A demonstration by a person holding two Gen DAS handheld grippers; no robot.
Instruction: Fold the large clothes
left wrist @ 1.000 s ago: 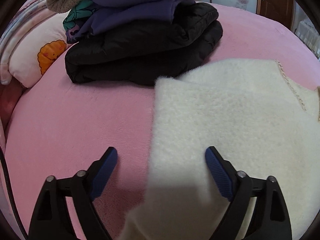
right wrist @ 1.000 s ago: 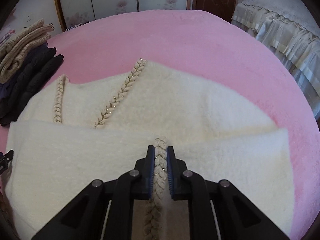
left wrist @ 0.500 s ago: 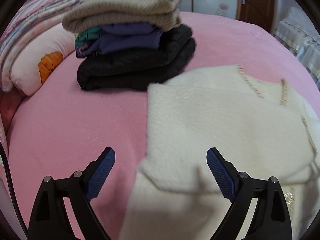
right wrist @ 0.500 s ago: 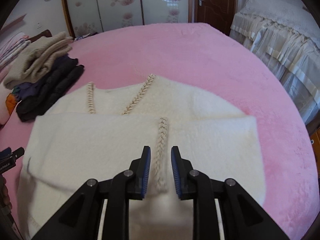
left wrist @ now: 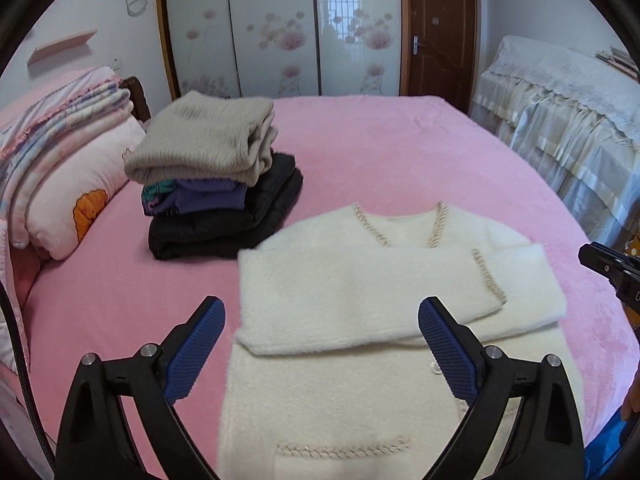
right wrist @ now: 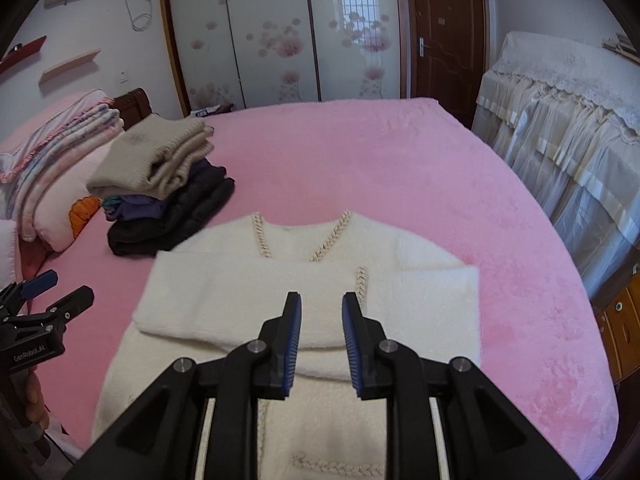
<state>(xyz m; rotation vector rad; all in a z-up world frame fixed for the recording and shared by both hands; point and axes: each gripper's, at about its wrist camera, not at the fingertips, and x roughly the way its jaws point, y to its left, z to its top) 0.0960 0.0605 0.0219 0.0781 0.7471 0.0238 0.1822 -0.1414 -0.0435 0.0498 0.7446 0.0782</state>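
Pink bedding covers the bed (left wrist: 400, 148), and much of it lies bare beyond the garment and to the right of it, up to the far edge near the wardrobe doors (left wrist: 276, 28) and the brown door (left wrist: 440, 28). On the right side, a second piece of furniture under a lace cover (left wrist: 560, 112) stands close along the bed edge.

The white fluffy cardigan (left wrist: 360, 280) lies flat on the near half of the bed, neckline away from the cameras. Both sleeves are folded across the chest, making a straight band from one side to the other; the braided cuff (left wrist: 490, 280) rests on the right part of this band. The lower hem with its braided trim lies nearest the cameras.

A stack of folded clothes (left wrist: 216, 184) sits on the left, just beside the cardigan's left shoulder; whether they touch I cannot tell. Pillows (left wrist: 72, 192) lie further left at the bed edge.

The left gripper (left wrist: 320, 344) hangs above the cardigan's left part with jaws wide and opening, holding nothing. The right gripper (right wrist: 321, 340) hangs above the middle, jaws only a little apart, with nothing between them.
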